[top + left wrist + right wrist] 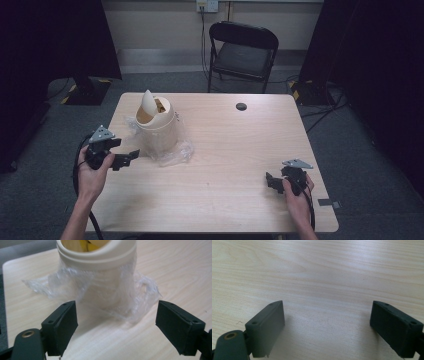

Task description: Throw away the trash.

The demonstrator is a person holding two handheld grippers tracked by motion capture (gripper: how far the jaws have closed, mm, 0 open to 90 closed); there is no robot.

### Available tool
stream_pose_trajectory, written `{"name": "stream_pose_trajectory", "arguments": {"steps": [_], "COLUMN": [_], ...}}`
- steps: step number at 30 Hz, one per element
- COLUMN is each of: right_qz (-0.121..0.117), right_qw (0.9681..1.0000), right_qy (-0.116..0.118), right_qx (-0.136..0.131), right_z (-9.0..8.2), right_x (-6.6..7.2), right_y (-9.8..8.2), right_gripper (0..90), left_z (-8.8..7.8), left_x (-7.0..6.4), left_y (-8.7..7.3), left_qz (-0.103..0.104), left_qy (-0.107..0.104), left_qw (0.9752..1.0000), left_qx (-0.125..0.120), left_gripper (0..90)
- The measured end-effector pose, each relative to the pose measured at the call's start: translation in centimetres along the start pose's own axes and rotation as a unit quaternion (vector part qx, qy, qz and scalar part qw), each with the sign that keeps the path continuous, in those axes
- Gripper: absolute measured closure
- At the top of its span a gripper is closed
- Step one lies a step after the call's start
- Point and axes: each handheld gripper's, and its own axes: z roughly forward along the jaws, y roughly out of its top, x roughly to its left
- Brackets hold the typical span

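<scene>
Cream plastic bin with swing lid (156, 126), clear crinkled plastic liner (176, 152) bunched round its base, standing on the pale wood table (225, 190), left-centre. Left gripper (116, 326) spread wide, nothing between jaws, aimed at bin base, just short of liner. Right gripper (327, 327) also spread, empty, resting low over bare table well away. Risks: jaws closing on loose film alone and dragging or tearing it; low push on a light, tall bin tipping it, since lid already tilted and yellowish contents could spill.
</scene>
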Motion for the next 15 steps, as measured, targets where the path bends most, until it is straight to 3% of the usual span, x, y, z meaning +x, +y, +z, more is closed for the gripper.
{"name": "stream_pose_trajectory", "arguments": {"steps": [3,6,11,15], "right_qz": [0.0,0.0,0.0,0.0], "right_qw": [1.0,1.0,1.0,1.0], "right_qy": [0.0,0.0,0.0,0.0], "right_qx": [0.0,0.0,0.0,0.0], "right_z": [0.0,0.0,0.0,0.0], "right_x": [0.0,0.0,0.0,0.0], "right_y": [0.0,0.0,0.0,0.0], "right_gripper": [11.6,11.6,11.6,11.6], "left_z": [0.1,0.3,1.0,1.5], "left_x": [-0.5,-1.1,-2.3,-3.2], "left_y": [-1.3,-2.6,-4.3,-5.4], "left_qz": [0.002,0.004,-0.011,-0.003], "left_qy": [-0.016,-0.017,-0.027,-0.04], "left_qw": [0.9999,0.9998,0.9995,0.9991], "left_qx": [-0.001,0.003,0.008,0.014], "left_gripper": [16.9,16.7,16.8,16.7]}}
